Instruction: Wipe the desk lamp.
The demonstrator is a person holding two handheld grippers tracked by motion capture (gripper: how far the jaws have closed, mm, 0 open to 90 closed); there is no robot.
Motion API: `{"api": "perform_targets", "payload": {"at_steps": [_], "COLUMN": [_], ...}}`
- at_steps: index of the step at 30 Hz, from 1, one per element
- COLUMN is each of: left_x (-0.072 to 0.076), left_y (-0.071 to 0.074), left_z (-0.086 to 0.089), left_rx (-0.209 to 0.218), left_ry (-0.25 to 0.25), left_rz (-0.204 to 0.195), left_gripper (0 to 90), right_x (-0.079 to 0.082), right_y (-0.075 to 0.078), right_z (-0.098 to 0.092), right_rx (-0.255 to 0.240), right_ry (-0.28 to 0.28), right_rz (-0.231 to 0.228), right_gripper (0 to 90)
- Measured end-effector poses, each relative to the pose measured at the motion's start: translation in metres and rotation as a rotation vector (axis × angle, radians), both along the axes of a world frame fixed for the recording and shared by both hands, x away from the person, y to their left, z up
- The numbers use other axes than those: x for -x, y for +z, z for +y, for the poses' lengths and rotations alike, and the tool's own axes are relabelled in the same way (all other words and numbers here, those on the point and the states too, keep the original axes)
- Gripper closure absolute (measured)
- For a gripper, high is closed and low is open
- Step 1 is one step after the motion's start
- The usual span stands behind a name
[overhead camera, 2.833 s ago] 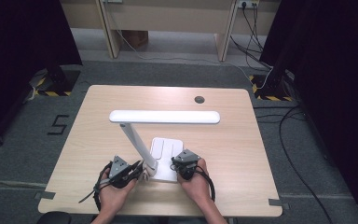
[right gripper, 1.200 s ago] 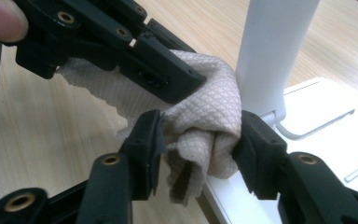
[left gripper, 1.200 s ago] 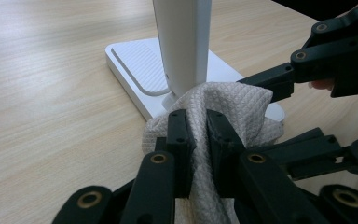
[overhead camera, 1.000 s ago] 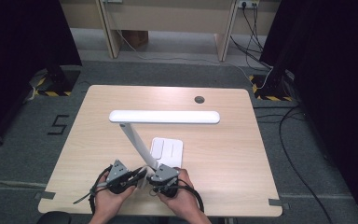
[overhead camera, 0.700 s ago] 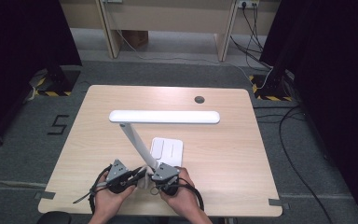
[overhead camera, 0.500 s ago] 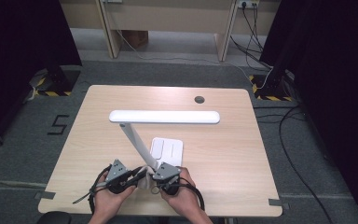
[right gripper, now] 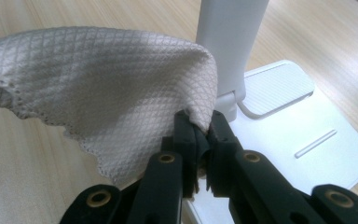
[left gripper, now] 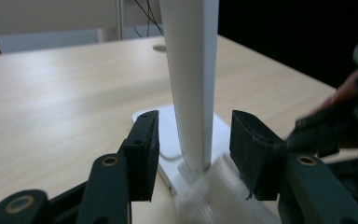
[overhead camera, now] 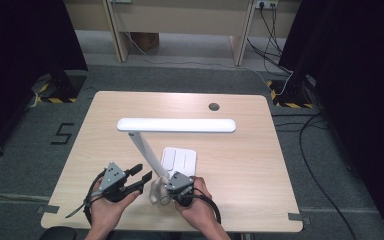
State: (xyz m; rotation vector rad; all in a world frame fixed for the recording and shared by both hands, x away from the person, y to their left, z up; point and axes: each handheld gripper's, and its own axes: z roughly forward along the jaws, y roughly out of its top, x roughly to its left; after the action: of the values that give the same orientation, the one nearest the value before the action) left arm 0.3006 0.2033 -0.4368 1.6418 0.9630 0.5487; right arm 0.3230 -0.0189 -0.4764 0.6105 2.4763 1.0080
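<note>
High view: pale wooden table [overhead camera: 240, 150], grey carpet [overhead camera: 180, 75].

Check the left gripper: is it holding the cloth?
No, the left gripper stands open around the lamp arm; the cloth is pinched in the right gripper.

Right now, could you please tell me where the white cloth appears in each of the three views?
High view: cloth near the table's front edge, between the two grippers.
Left gripper view: cloth at bottom centre, blurred, before the lamp post.
Right gripper view: cloth upper left, pinched by the right gripper.
Shared landmark: white lamp post.
</note>
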Motion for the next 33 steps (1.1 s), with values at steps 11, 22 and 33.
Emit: {"api": "perform_targets", "payload": {"at_steps": [11,22,33], "left_x": [-0.013,-0.022,-0.025], "left_y": [0.012,0.014,0.014], "left_z": [-0.01,-0.018,-0.017], "left_rx": [0.021,0.019,0.015], "left_ry": [-0.007,-0.007,0.012], "left_rz": [-0.026,-0.033,-0.03], "left_gripper": [49.9,53.7,62.2], "right_x": [-0.003,-0.006,-0.006], "right_y": [-0.009,-0.011,-0.01], "right_z": [0.005,0.004,-0.004], "right_rx": [0.023,0.005,0.014], "right_ry": [-0.019,-0.029,-0.043], "right_rz": [0.046,0.067,0.089], "right_gripper": [85.1,85.2,85.2]}}
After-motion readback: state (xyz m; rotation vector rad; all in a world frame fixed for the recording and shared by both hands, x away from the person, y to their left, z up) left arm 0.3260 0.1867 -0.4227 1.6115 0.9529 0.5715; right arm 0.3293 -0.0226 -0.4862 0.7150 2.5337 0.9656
